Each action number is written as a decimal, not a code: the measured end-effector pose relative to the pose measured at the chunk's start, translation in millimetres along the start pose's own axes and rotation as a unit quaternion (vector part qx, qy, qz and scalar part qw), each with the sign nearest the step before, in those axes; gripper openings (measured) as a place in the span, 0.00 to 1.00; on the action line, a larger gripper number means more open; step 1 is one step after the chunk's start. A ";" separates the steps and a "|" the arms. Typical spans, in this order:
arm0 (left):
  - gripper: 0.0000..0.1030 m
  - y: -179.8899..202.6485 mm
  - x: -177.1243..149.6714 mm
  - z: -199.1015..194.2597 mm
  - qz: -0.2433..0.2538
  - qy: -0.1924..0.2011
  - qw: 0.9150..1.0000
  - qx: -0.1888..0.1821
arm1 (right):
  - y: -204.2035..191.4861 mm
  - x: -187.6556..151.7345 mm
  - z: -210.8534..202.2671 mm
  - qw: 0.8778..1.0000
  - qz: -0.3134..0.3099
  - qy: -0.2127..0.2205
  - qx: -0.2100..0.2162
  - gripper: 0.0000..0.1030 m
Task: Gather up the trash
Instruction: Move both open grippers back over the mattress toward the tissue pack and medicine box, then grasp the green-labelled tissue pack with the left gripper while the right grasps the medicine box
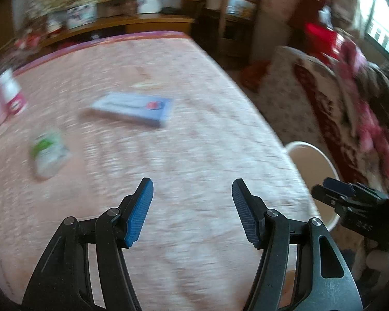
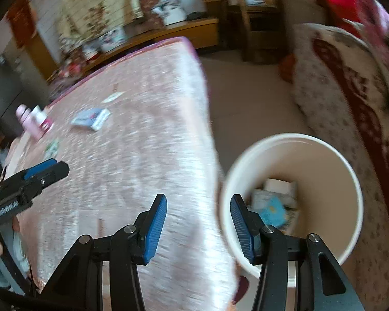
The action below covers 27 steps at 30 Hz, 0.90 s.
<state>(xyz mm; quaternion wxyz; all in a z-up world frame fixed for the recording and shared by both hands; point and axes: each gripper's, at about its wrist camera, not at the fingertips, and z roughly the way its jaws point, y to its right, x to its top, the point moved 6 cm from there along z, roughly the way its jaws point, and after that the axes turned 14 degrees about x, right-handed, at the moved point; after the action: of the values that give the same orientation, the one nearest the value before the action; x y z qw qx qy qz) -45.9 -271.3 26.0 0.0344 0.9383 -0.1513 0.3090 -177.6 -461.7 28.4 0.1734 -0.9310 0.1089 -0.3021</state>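
Trash lies scattered on the pink tablecloth (image 1: 194,155): with both the left gripper (image 1: 192,212) and right gripper (image 2: 198,228) spread and empty, steer left toward the green-and-white packet (image 1: 48,155), straddle it squarely, then carry it to the white bucket (image 2: 324,155)

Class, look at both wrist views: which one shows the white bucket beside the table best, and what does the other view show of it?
The right wrist view shows the white bucket best: its whole rim, inner wall and the trash lying at the bottom are visible. The left wrist view catches only part of its rim at the table edge, half hidden behind the right gripper, contents unseen.
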 end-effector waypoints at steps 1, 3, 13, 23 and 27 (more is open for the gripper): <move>0.60 -17.6 -0.7 1.5 -0.011 -0.002 1.000 0.010 | -10.7 2.3 8.4 1.000 -0.009 -0.006 0.008 0.48; 0.60 -47.9 -2.1 3.0 -0.032 -0.003 0.999 0.029 | -28.0 5.9 23.0 0.999 -0.021 -0.016 0.022 0.50; 0.60 -155.0 6.5 21.7 -0.130 -0.028 0.989 0.069 | -131.1 52.5 109.3 0.985 -0.133 -0.051 0.092 0.63; 0.60 -179.9 29.0 66.8 -0.174 -0.055 0.979 0.090 | -174.3 119.5 190.8 0.957 -0.273 -0.080 0.054 0.68; 0.60 -179.5 31.5 82.8 -0.168 -0.062 0.979 0.100 | -179.1 127.3 219.3 0.945 -0.300 -0.112 0.070 0.68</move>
<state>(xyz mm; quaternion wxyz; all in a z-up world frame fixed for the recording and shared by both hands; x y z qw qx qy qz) 80.1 -121.8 -17.0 -0.0182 0.9665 0.0382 0.2533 72.6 -280.4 -1.3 0.1505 -0.9341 -0.2169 -0.2404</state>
